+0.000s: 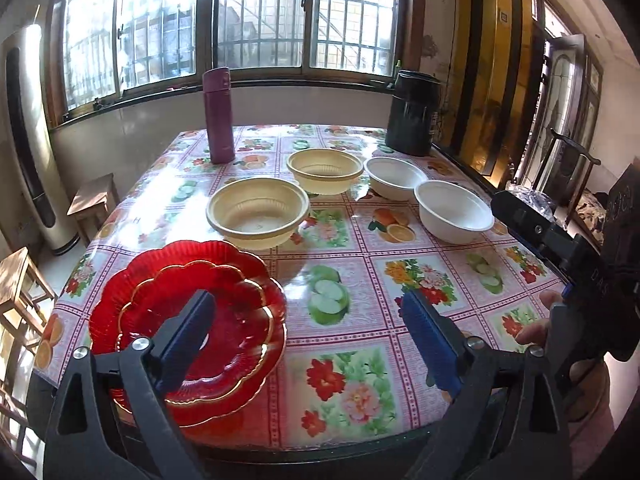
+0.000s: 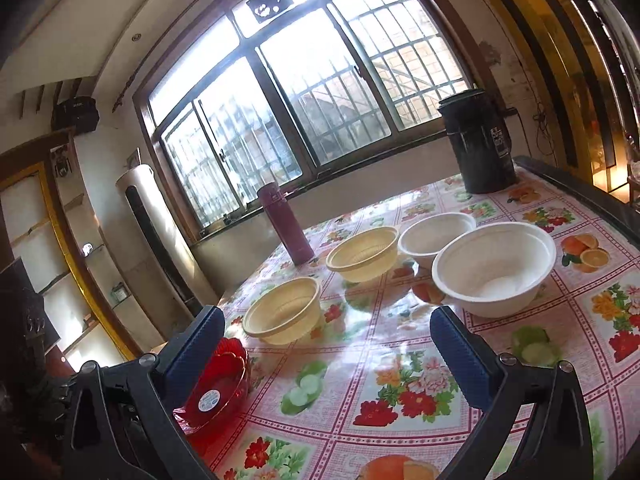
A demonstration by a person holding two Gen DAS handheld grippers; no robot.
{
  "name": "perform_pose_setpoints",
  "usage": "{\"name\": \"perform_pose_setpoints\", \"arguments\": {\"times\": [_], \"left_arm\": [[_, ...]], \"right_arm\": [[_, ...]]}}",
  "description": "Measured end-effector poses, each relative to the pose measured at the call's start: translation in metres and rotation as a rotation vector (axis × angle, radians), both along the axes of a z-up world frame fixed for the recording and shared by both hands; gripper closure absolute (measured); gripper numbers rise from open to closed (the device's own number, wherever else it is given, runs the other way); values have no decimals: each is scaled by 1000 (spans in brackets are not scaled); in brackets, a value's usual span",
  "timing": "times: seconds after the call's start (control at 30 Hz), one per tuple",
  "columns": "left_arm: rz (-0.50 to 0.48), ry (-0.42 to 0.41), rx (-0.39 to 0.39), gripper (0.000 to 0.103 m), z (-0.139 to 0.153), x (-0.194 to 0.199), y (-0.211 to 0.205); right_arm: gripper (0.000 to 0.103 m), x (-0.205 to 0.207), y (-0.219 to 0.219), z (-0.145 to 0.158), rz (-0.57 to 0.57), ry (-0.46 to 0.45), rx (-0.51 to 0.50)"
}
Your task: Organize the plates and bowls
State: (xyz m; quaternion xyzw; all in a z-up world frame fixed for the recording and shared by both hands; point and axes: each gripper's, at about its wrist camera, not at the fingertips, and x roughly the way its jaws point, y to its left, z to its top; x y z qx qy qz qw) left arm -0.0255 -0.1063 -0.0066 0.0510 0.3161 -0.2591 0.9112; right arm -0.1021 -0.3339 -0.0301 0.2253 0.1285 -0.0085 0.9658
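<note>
red plates (image 2: pixel 218 384) half-hidden behind left claw (image 2: pixel 192 344)

Table cover: floral and fruit-print oilcloth (image 1: pixel 360 264) spread ahead of and beneath the tool
Purple flask (image 1: pixel 218 116): upright, far ahead and left of the tool, near the window side
Black canister (image 1: pixel 414 114): upright, far ahead to the right, at the table's back corner
Barred window (image 1: pixel 256 20): beyond the table, straight ahead
Wooden stools (image 1: pixel 90 200): left, below table level
Tower air conditioner (image 1: pixel 30 140): far left
</note>
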Motion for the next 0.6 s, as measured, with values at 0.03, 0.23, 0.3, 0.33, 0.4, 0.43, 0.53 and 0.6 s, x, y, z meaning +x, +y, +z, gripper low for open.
{"name": "perform_pose_setpoints", "arguments": {"times": [0.03,0.23,0.3,0.33,0.4,0.43,0.53,0.6], "left_arm": [[-10,1,-15,0,1,-1,-3],[-15,-11,-54,0,11,3,-25],[-16,-2,-61,0,9,11,-33],[-27,0,-70,0,7,14,-39],[-79,37,-78,0,1,21,-52],[-104,71,-69,0,-5,25,-61],[-223,84,-43,0,-16,19,-89],[-287,84,9,0,-19,9,-107]], "right_arm": [[0,-4,-5,2,-18,-7,-3],[0,-21,-42,1,-108,-7,-17],[0,-26,-58,-2,-149,-1,-4],[0,-28,-65,-4,-170,5,3],[0,-32,-81,-7,-209,12,19],[0,-34,-89,-10,-228,10,27],[0,-41,-109,-15,-265,-8,71],[0,-44,-120,-20,-277,-15,116]]}}
